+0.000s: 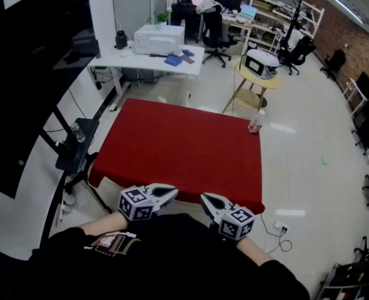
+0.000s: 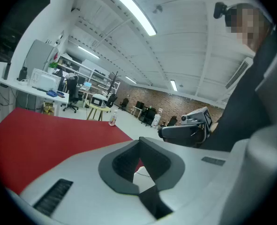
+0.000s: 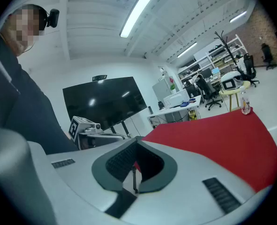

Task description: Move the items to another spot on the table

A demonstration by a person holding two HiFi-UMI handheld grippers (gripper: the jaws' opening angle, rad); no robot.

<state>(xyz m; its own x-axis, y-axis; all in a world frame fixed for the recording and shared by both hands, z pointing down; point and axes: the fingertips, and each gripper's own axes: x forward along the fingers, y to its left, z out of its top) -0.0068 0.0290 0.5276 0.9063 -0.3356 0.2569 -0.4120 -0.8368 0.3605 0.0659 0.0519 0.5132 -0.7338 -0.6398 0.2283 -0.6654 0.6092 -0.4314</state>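
A table under a red cloth [image 1: 178,149] stands in front of me. The only item on it is a small clear bottle [image 1: 255,122] at its far right corner, also visible in the left gripper view [image 2: 112,117] and the right gripper view [image 3: 244,103]. My left gripper [image 1: 170,193] and right gripper [image 1: 207,199] hover side by side at the near edge, close to my body and far from the bottle. Both are shut with nothing between their jaws, as the left gripper [image 2: 139,144] and right gripper [image 3: 137,142] views show.
A large black screen on a stand [image 1: 28,92] is at the left of the table. Behind it are a white desk with a printer [image 1: 159,39], a round side table [image 1: 259,74] and office chairs. A power strip and cable [image 1: 279,227] lie on the floor at the right.
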